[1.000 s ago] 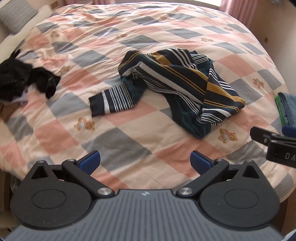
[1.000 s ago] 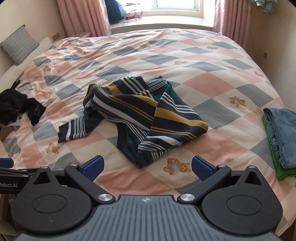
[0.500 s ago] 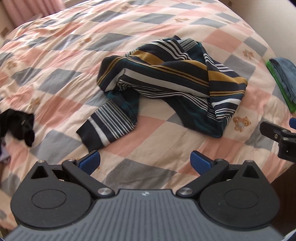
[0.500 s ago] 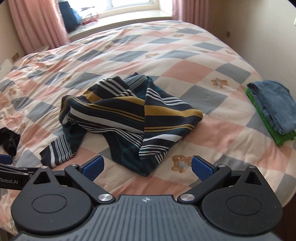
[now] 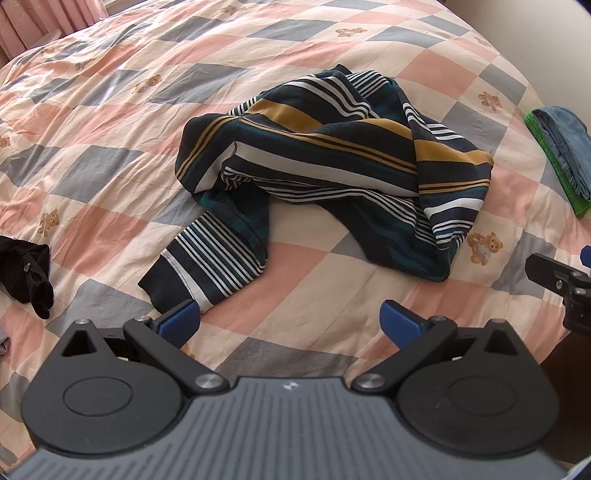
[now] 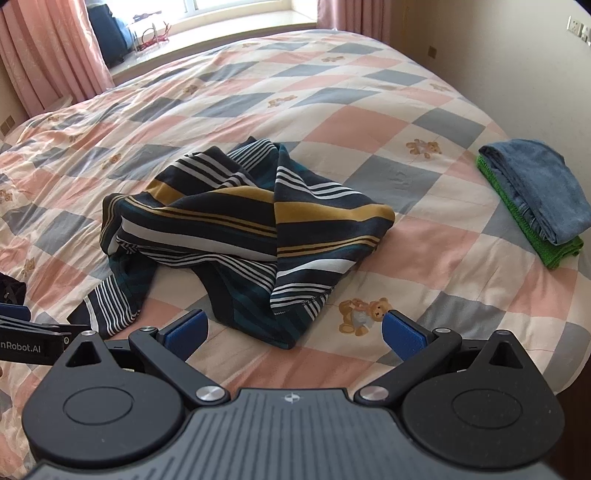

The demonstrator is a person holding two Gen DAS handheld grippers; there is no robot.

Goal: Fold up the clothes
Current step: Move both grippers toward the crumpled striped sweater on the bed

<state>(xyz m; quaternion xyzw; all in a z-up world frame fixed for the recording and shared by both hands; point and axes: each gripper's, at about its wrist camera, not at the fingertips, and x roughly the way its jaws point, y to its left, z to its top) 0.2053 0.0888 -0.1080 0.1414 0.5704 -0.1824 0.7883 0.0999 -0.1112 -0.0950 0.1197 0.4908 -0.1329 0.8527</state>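
Daylight comes in from the window point(image 6: 236, 14) behind the bed, and in my right view its panes are blown out to plain white. The pink curtains point(image 6: 48, 55) glow with light from behind. The quilt point(image 6: 332, 107) is bright and evenly lit, with a pale sheen on its far half in my left view. The striped shirt point(image 5: 332, 166) throws only soft, short shadows under its folds. Both pictures are sharp across the middle, with no motion blur. The fisheye lens bends the bed's edge into a curve and darkens the corners. My own dark body fills the lower part of each picture, matte, with small glints on its screws.
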